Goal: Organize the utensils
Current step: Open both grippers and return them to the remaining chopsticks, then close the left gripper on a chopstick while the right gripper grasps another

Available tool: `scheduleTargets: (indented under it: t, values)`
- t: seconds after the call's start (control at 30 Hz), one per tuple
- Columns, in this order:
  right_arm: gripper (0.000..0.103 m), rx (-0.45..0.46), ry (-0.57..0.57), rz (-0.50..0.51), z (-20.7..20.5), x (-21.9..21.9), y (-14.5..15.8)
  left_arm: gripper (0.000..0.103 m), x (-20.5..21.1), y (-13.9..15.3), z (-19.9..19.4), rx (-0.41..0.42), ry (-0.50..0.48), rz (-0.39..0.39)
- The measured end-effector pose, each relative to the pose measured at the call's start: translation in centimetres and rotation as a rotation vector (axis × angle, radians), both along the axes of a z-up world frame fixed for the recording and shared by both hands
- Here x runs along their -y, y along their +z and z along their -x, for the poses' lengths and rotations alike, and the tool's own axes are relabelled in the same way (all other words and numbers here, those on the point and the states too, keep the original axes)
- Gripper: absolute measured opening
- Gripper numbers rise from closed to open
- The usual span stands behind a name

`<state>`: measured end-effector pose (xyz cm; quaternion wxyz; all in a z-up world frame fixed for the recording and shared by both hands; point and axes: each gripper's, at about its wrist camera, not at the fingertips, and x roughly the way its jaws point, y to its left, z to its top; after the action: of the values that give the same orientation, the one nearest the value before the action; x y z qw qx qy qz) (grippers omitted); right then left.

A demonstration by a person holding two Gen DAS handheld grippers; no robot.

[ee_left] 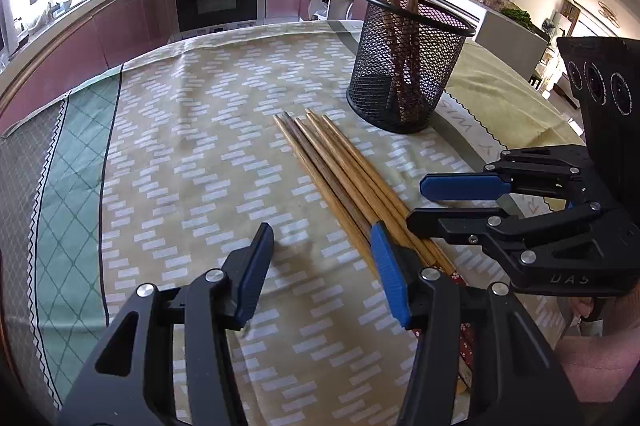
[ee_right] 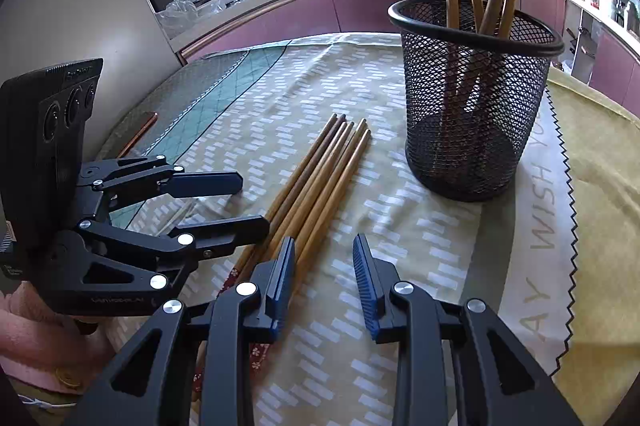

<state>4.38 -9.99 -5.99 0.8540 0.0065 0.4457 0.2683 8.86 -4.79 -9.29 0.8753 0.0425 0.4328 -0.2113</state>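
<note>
Chopsticks (ee_left: 340, 178) beside mesh holder (ee_left: 404, 66)

**Ends out of sight**

The loose chopsticks (ee_left: 340, 178) vanish at their near ends beneath the left gripper (ee_left: 322, 238). Those standing in the mesh holder (ee_left: 408, 66) beyond it are cut off at the top edge.

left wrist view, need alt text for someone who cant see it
Loose chopsticks lie bundled on a patterned tablecloth, beside a black mesh cup already holding several. The open left gripper hovers at their near ends, empty, and the right gripper reaches in from the right.
</note>
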Motion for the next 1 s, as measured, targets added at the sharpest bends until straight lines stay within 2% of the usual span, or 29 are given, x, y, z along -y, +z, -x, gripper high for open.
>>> scheduleTargets:
  t: [0.2, 0.47, 0.7, 0.8, 0.83, 0.9, 1.0]
  values:
    - [0.027, -0.001, -0.003, 0.008, -0.1, 0.0, -0.1, 0.049, -0.3, 0.0, 0.0, -0.011, 0.002, 0.005]
    - [0.023, 0.002, -0.014, 0.047, -0.3, -0.1, -0.1, 0.043, -0.8, 0.1, 0.1, -0.022, -0.003, 0.005]
    - [0.022, 0.013, -0.025, 0.079, -0.9, -0.9, -0.1, 0.039, -0.7, 0.0, -0.2, -0.021, -0.003, -0.01]
    - [0.023, 0.021, -0.033, 0.089, -1.0, -1.2, -0.1, 0.033, -0.5, 0.0, -0.7, -0.019, 0.006, -0.017]
    - [0.022, 0.023, -0.037, 0.089, -1.0, -1.1, -0.2, 0.028, -0.4, 0.1, -0.9, -0.021, 0.011, -0.017]
    - [0.016, 0.02, -0.051, 0.082, -1.2, -0.9, -0.2, 0.017, -0.5, 0.1, -1.2, -0.03, 0.026, -0.009]
    - [0.01, -0.001, -0.069, 0.042, -1.5, -0.2, -0.3, 0.011, -0.6, 0.1, -1.4, -0.032, 0.051, 0.004]
